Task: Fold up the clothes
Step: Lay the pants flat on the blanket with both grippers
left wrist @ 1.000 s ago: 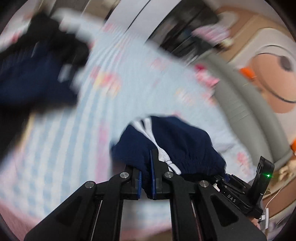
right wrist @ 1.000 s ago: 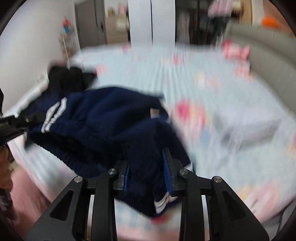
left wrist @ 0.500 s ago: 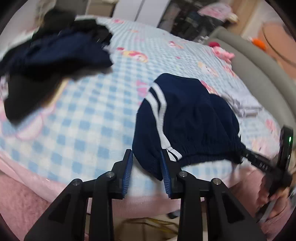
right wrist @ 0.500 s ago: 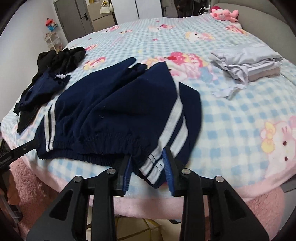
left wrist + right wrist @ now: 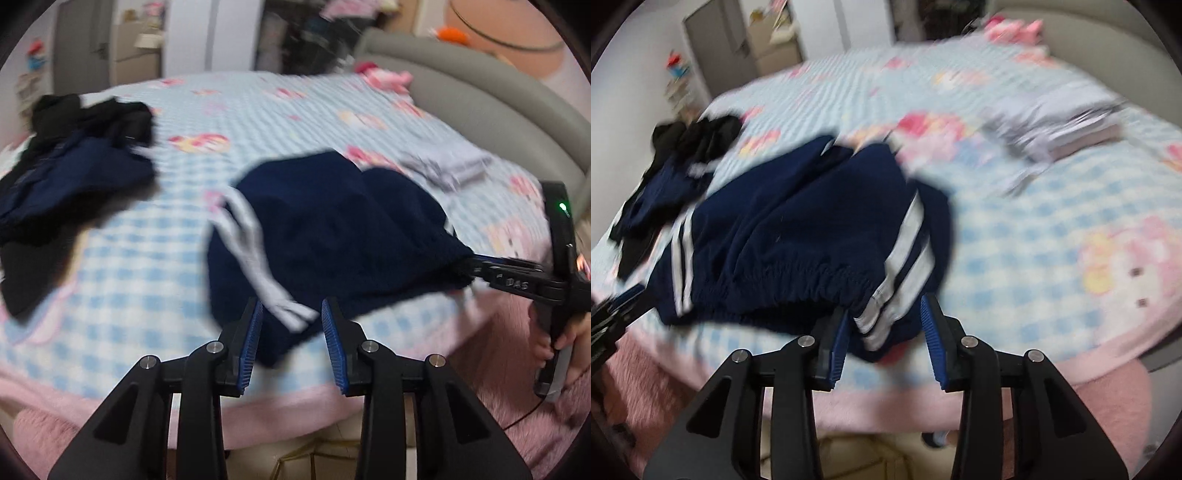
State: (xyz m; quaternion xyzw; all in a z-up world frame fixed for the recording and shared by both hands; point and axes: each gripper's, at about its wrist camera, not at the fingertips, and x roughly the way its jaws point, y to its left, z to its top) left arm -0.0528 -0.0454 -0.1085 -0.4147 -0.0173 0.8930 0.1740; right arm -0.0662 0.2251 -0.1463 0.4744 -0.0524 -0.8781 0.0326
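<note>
We are holding the left gripper (image 5: 291, 325) with jaws parted after just opening, the left waistband corner of the navy track shorts (image 5: 332, 236) lying loose between its pads. The right gripper (image 5: 884, 326) is likewise released around the right striped corner. The shorts are lying at the near edge of the checked bed (image 5: 1015, 258). Farther left, a dark clothes pile (image 5: 74, 170) is sitting; farther right, folded grey garments (image 5: 1060, 125).

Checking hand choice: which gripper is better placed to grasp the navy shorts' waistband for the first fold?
Probably right. Both grippers' jaws have just been opening; the right gripper straddles the striped waistband corner of the navy shorts; the left gripper, in the right view, looks just off the opposite corner.
</note>
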